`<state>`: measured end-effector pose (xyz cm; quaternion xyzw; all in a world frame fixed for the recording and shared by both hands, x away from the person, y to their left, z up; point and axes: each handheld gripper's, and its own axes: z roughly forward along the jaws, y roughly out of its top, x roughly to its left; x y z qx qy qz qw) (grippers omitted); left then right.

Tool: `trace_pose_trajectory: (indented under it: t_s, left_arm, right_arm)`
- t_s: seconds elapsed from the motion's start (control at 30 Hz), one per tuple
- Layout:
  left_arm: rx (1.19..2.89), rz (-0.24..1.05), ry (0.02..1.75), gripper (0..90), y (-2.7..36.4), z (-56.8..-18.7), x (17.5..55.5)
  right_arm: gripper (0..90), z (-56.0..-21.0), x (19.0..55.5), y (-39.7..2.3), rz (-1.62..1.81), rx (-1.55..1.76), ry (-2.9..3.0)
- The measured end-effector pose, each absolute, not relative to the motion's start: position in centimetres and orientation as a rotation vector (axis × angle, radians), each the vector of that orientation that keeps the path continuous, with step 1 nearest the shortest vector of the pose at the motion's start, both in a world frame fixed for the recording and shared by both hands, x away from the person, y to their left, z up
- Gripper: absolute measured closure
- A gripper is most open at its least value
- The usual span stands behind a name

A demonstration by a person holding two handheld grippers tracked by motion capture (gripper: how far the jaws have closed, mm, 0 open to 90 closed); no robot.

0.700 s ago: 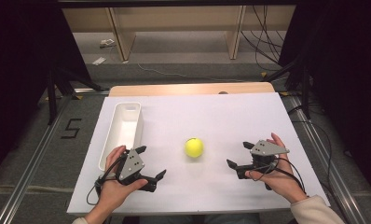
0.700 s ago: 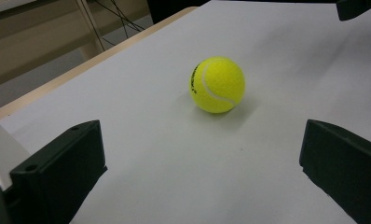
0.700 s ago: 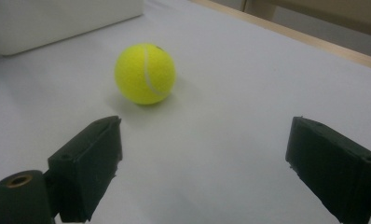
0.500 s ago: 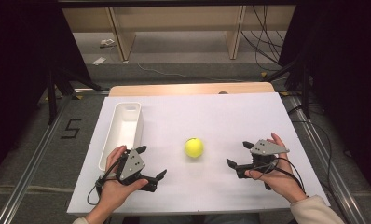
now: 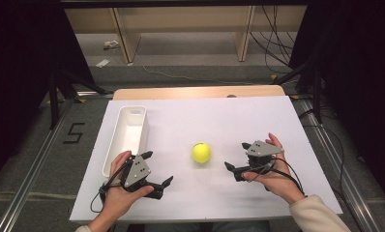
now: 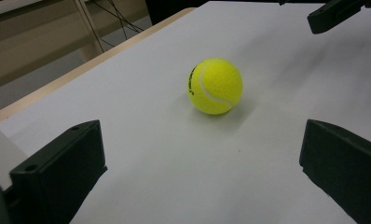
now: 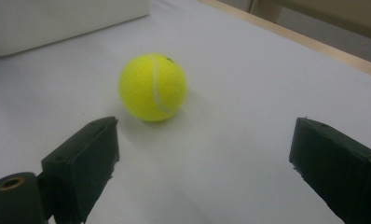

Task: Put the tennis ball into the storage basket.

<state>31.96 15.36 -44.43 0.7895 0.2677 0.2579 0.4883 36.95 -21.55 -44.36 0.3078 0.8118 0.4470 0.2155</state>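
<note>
On the white table (image 5: 277, 121), a yellow tennis ball (image 5: 201, 152) lay between the two grippers, touching neither. Both the left gripper (image 5: 157, 169) and the right gripper (image 5: 236, 157) had jaws spread wide (nothing between them), each pointing toward the ball, near a white bin (image 5: 127, 133).

Lab-style recording bay, not home. White-covered table (image 5: 200, 116) stands on grey floor between metal rails (image 5: 31, 164). Black curtains (image 5: 16, 72) hang left and right of table. Bare wooden frame (image 5: 181, 24) stands beyond table's far edge; loose cables (image 5: 277, 38) trail right of it. Taped numeral 5 (image 5: 73, 133) on floor left of table.
</note>
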Motion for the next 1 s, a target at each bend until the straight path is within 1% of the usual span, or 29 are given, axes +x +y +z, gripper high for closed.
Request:
trace_pose_trajectory:
  t_s: [0.43, 1.0]
  left_arm:
    - [1.921, 0.626, 0.642, 0.0, 15.2, -44.4, 31.9]
    - [1.927, 0.622, 0.634, 0.0, 14.9, -44.4, 31.9]
  right_arm:
    - [3.8, -45.3, 38.7, -17.4, 1.198, 0.792, 2.352]
    - [4.0, -46.5, 40.9, -13.5, 1.181, 0.8, 2.399]
